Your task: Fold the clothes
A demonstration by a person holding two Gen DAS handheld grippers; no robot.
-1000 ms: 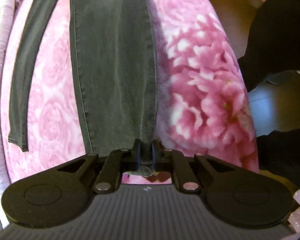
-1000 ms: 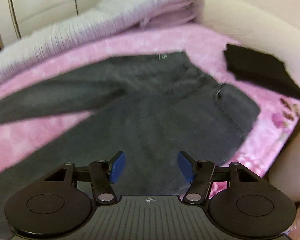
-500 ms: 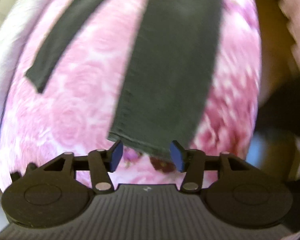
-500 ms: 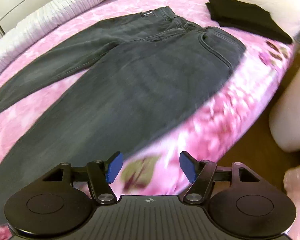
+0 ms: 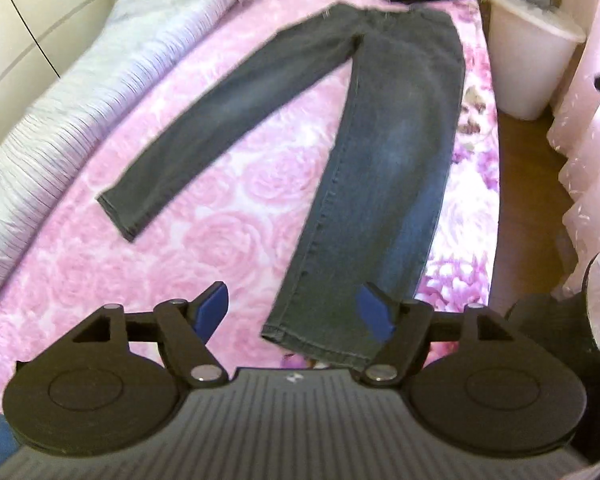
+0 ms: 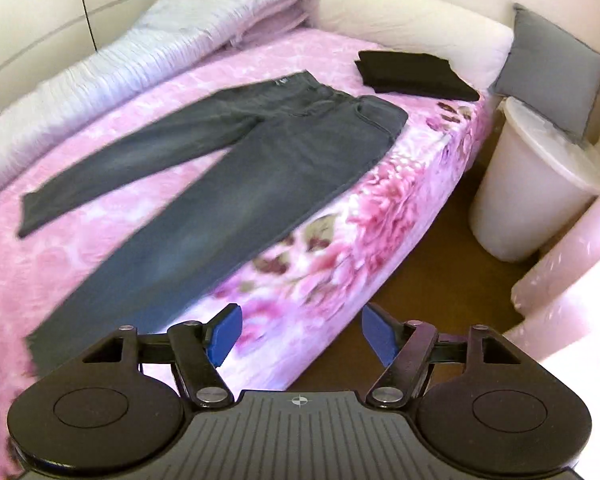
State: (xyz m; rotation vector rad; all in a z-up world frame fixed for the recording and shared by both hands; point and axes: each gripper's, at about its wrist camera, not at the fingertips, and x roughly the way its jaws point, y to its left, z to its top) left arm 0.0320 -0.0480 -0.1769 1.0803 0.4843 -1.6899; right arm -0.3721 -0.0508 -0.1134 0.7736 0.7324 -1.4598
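Note:
Dark grey jeans (image 5: 384,152) lie flat on the pink floral bed (image 5: 204,240), legs spread apart in a V, waistband at the far end. My left gripper (image 5: 296,312) is open, raised above the hem of the right-hand leg (image 5: 324,340), holding nothing. In the right wrist view the same jeans (image 6: 236,184) stretch across the bed (image 6: 80,240). My right gripper (image 6: 300,336) is open over the bed's near side, off the jeans, with nothing between its blue pads.
A folded black garment (image 6: 416,74) rests beyond the waistband. A rolled white quilt (image 6: 148,56) runs along the far side. A white bin (image 6: 532,192), a grey cushion (image 6: 552,68) and brown floor (image 6: 432,268) lie right of the bed.
The left gripper let go of the leg hem and pulled back and up. The right gripper also drew back from over the jeans to beyond the bed's side.

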